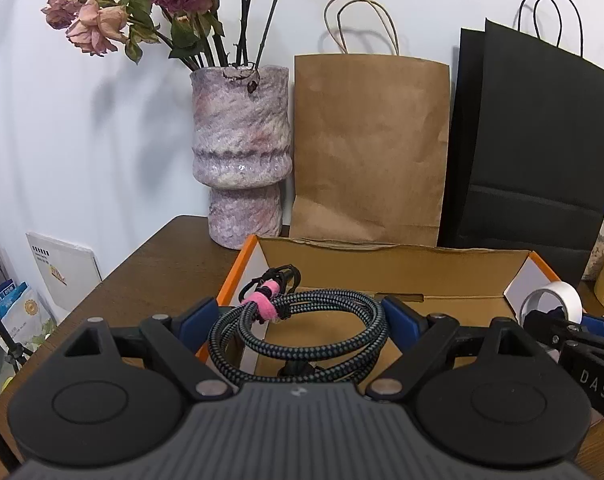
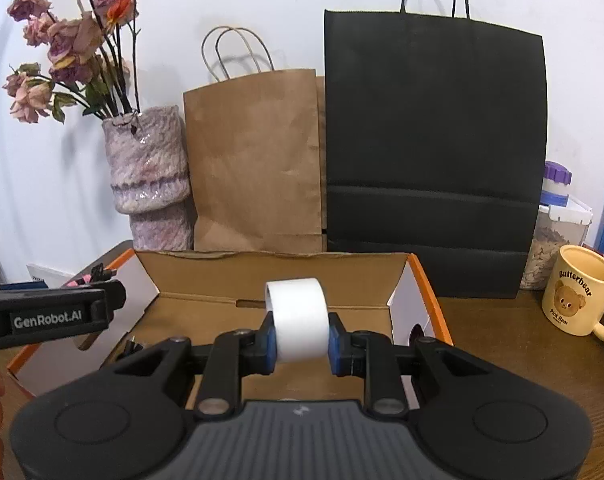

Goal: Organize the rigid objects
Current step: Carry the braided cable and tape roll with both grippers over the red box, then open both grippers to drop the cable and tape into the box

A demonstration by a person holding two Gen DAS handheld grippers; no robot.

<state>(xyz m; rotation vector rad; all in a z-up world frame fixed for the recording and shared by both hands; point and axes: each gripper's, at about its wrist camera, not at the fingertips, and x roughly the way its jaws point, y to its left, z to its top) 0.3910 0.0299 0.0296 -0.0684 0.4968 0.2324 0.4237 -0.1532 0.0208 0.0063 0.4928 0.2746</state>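
A coiled cable point(image 1: 297, 332) is spanned by the wide-set jaws of the left hand-held gripper point(image 1: 297, 320), its loops bound by a pink strap point(image 1: 261, 306) so that the bundle can be carried as one piece; the blue pads point(image 1: 402, 320) appear to press on its outer turns, though the contact on the left side is partly hidden. It is held over the near left part of an open cardboard box point(image 1: 398, 268), probably to be lowered in.

A white tape roll point(image 2: 297, 320) is clenched by the right hand-held gripper point(image 2: 302, 340), the pads set against its two flat faces, which gives a firm hold on a rigid ring. In the right wrist view the roll hangs at 12 o'clock from the gripper body, over the box floor, and dark items point(image 2: 131, 348) already lie at 9 o'clock.

Both grippers are pointed forward and tilted gently down towards the box on the bench point(image 2: 502, 328). They are held side by side, the left seen at 9 o'clock in the right view.
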